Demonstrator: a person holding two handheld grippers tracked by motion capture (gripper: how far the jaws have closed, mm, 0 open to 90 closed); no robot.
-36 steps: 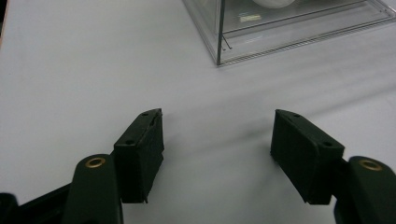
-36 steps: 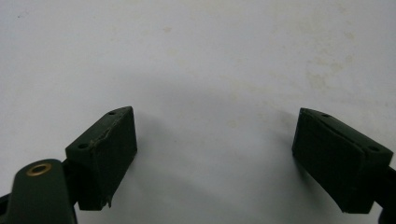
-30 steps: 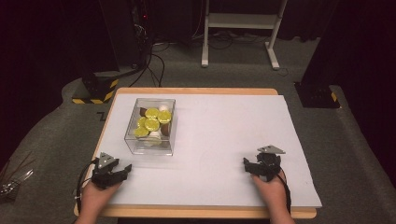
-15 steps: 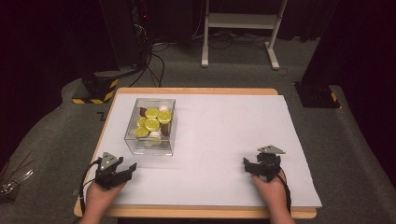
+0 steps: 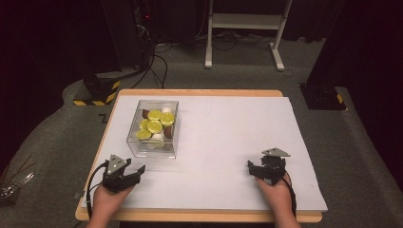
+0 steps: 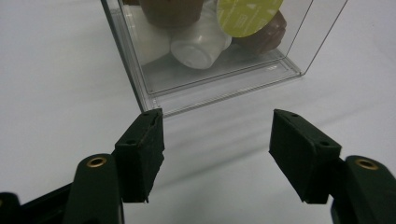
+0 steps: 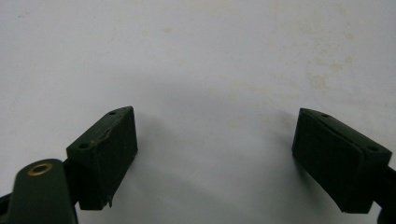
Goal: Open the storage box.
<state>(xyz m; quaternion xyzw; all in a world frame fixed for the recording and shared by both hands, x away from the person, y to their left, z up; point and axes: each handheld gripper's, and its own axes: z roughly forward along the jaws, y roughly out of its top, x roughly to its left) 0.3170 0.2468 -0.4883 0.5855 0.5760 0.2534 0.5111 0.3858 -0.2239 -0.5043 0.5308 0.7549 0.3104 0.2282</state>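
Two grippers in play, both empty. Left gripper [image 5: 134, 171] has shifted since a second ago: in the high view it sat nearer the bench's near-left corner, now it's a bit further in, closer to the clear box [image 5: 153, 128]. Its fingers [image 6: 140, 156] are spread wide with nothing between them, no real change in the gap. In the left gripper view the box's near bottom corner sits just ahead of them, not touching. Right gripper [image 5: 254, 170] hasn't budged, parked near the front right of the bench [image 5: 228, 142], fingers [image 7: 103, 149] spread over bare white surface.

Judgement: this reads as the start of a reach toward the box or its contents; nothing grasped yet, so the work has barely begun.

Box location: left half of the bench, toward the far side, upright, well apart from the right gripper. Inside: yellow-lidded capsules [image 5: 155, 126], plus some brown and white ones.

Hard to tell:
- Exact capsule count; they're heaped, lower ones covered by the yellow lids.
- Whether the box has a lid on top; transparent walls, can't say.
- Left gripper view cuts off the box's top; a white capsule [image 6: 200, 46], part of a yellow lid and brown bodies show through the wall.
- Objects at the left edge on the floor [image 5: 47, 142], too dark to identify.
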